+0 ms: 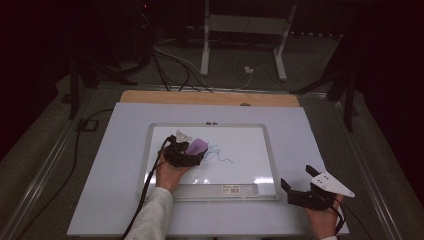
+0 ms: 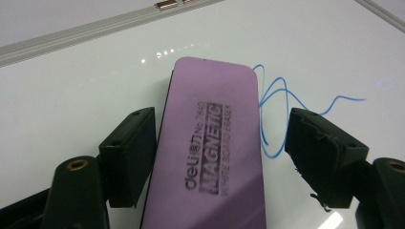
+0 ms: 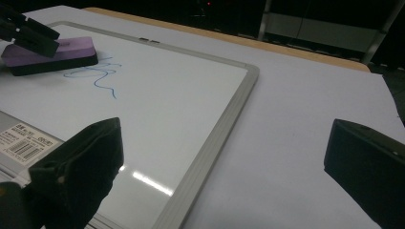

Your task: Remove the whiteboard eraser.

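A purple magnetic eraser (image 2: pixel 210 143) lies flat on the whiteboard (image 1: pixel 273 160), just left of a blue scribble (image 2: pixel 277 109). My left gripper (image 2: pixel 224 157) stands open around the eraser. Its left jaw touches the eraser's side, while its right jaw stands apart from it, over the scribble's edge. From above, the left gripper (image 1: pixel 192 150) and the eraser (image 1: pixel 197 146) sit at the board's middle left, with the scribble (image 1: pixel 222 155) to their right. My right gripper (image 1: pixel 297 178) hovers open and holds nothing, off the board's near right corner. From there I see the eraser (image 3: pixel 52 55) and the scribble (image 3: pixel 102 76).
The whiteboard's grey frame (image 3: pixel 229 119) lies on a white table top (image 1: pixel 115 165) with a wooden strip (image 1: pixel 210 98) along its far edge. A barcode label (image 1: pixel 237 189) sits on the board's near rim. Cables and a metal stand (image 1: pixel 242 30) are on the floor beyond.
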A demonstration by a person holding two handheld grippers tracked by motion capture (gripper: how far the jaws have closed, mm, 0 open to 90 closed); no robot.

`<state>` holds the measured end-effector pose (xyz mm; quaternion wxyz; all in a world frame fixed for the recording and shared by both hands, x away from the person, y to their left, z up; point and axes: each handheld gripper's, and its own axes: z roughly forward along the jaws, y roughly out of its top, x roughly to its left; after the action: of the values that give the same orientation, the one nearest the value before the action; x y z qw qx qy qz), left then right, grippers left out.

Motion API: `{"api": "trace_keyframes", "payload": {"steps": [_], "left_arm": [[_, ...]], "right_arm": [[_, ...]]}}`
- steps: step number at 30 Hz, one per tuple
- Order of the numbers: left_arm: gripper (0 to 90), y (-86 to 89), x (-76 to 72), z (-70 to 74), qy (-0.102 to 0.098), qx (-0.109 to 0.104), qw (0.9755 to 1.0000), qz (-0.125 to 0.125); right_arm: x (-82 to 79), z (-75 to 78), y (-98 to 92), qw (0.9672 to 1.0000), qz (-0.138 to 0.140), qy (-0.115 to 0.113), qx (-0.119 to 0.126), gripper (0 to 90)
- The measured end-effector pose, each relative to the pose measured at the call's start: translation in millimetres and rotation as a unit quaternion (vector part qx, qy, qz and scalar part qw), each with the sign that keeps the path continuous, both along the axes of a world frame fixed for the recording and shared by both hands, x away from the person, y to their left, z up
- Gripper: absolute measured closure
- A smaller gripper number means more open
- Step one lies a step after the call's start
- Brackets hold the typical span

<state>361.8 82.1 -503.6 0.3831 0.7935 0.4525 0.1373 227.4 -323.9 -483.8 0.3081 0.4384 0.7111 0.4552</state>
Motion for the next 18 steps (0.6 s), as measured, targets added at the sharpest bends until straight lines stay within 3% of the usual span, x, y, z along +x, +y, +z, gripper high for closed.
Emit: {"api": "trace_keyframes", "payload": {"steps": [4,18], "left_arm": [[39.5,-3.0,3.0,-0.3,-0.001,0.004,1.0000,0.004],[40.9,-3.6,25.2,1.4,0.000,0.020,0.9989,0.043]], "right_arm": [[0.1,0.1,-0.3,1.0000,0.000,-0.001,0.000,0.0],[0.3,0.0,-0.6,1.0000,0.001,0.000,-0.001,0.0]]}}
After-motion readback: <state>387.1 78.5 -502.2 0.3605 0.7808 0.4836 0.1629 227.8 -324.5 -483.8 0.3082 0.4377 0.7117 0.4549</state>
